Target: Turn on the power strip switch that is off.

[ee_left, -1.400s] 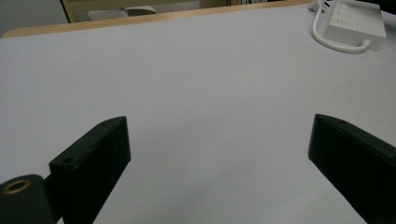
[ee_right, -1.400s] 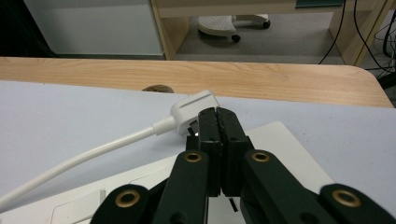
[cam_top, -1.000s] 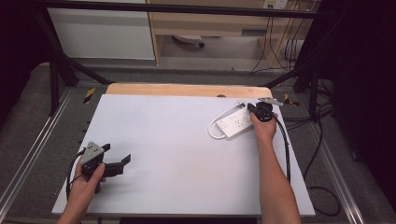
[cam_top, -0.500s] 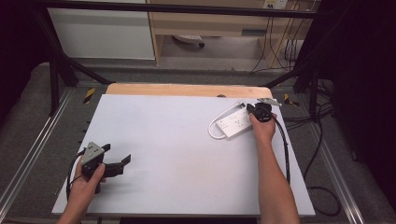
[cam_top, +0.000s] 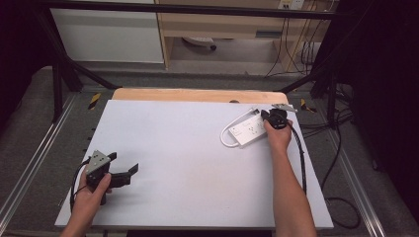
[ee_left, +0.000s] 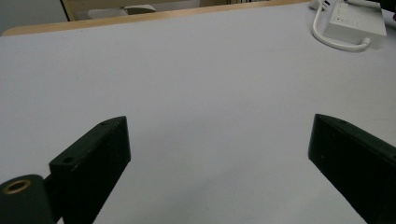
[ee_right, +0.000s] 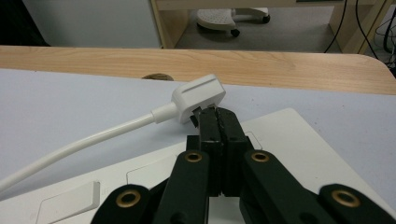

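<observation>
A: What's your left gripper doing?

B: Resting at the table's near left corner, far from the power strip, jaws spread wide with nothing between them.

A: And the strip?

B: A smooth white plastic bar lying near the far right edge of the matte grey table, long axis slanting toward the wooden strip behind. Its rounded cord loops round to a blocky white plug.

A: So the right gripper?

B: Clenched tight, tips just at the plug's prongs; I judge it's pinching one. The plug lies straight ahead and slightly left, so my right hand is far nearer.
</observation>
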`<state>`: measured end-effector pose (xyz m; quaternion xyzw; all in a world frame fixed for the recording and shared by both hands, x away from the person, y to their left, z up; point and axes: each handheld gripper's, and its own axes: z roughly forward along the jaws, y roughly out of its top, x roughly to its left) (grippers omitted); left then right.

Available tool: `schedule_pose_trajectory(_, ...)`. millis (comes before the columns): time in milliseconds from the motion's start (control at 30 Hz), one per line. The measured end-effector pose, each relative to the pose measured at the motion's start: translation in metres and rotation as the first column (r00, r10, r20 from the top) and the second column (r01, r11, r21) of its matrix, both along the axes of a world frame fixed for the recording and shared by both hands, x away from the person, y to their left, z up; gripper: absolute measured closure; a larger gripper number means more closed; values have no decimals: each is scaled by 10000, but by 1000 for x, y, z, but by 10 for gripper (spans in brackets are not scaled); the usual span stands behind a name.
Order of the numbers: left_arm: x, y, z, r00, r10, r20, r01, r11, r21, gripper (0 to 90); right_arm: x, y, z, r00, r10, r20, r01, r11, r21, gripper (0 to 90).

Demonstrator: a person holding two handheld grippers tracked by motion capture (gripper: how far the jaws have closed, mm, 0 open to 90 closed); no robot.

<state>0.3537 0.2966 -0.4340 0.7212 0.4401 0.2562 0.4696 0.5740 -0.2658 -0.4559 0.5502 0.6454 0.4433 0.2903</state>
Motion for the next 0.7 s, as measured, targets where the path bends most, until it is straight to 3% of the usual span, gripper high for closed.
schedule_pose_trajectory(700,-1,0,1,10000,-9,56,9,10000,3,58,0,-2,1,9999,41,-149,-43,9998,-168,900)
